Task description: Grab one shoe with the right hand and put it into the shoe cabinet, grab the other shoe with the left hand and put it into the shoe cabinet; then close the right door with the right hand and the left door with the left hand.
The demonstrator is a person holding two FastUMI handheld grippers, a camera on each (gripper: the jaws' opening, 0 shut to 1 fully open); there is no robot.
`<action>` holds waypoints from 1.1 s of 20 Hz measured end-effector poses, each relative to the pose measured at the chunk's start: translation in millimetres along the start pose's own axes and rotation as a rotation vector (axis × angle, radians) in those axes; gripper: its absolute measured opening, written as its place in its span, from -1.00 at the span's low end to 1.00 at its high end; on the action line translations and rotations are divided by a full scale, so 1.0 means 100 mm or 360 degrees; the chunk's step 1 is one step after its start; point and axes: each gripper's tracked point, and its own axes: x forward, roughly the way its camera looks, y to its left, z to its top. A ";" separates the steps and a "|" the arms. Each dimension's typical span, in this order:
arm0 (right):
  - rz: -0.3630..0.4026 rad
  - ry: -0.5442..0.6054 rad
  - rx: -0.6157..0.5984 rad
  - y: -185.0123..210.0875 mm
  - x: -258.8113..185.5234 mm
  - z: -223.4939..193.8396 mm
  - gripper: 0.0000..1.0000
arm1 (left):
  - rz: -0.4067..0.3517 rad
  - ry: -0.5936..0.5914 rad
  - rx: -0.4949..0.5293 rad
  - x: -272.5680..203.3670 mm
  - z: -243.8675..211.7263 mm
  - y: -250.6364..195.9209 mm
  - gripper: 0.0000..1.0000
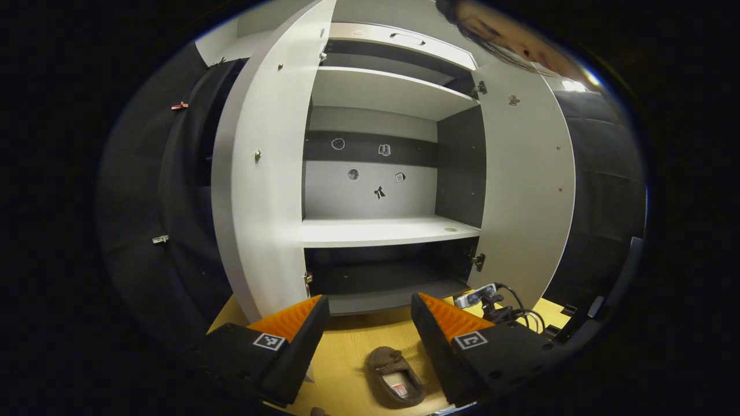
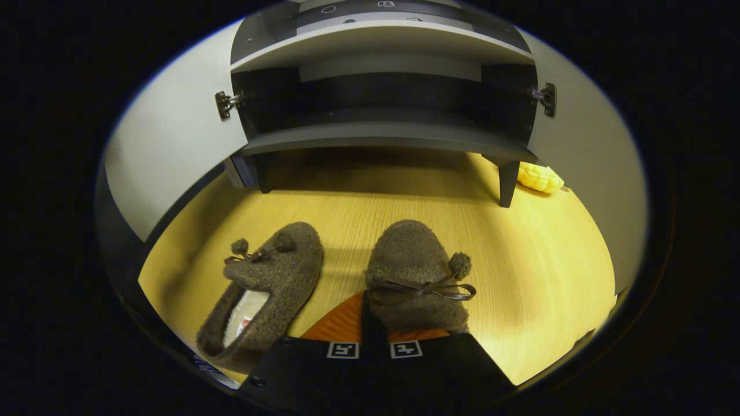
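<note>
Two brown fuzzy slippers with bows lie on the wooden floor in front of the shoe cabinet. In the right gripper view, my right gripper is closed on the inner side wall of the right slipper, whose body covers one finger. The left slipper lies free beside it, opening up. In the left gripper view, my left gripper is open and raised, facing the cabinet, with one slipper on the floor below between its fingers. Both the left door and the right door stand wide open.
The cabinet's middle shelf and bottom compartment are bare. A small camera with cables sits on the floor by the right door. A yellow object lies near the cabinet's right leg. A person leans in at the top.
</note>
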 end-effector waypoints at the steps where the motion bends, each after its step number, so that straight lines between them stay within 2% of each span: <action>1: 0.0004 -0.0014 -0.0005 -0.02 -0.10 0.09 -0.89 | -0.0007 0.0003 -0.0013 0.00 0.01 -0.02 0.80; 4: 0.0028 -0.0100 -0.0024 -0.04 -0.48 0.51 -0.90 | -0.0021 0.0014 -0.0060 -0.05 0.03 -0.13 0.80; 8: 0.0043 -0.0290 -0.0072 -0.04 -1.01 1.29 -0.90 | -0.0040 0.0021 -0.0114 -0.17 0.08 -0.27 0.80; 12: 0.0055 -0.0485 -0.0144 -0.04 -1.32 2.11 -0.90 | -0.0046 0.0035 -0.0137 -0.29 0.08 -0.41 0.80; 18: 0.0011 -0.0664 -0.0188 -0.16 -1.25 3.26 -0.91 | 0.0011 0.0057 -0.0123 -0.32 0.15 -0.44 0.82; 22: -0.0014 -0.0700 -0.0148 -0.28 -0.92 3.96 -0.91 | 0.0063 0.0006 -0.0146 -0.22 0.36 -0.44 0.80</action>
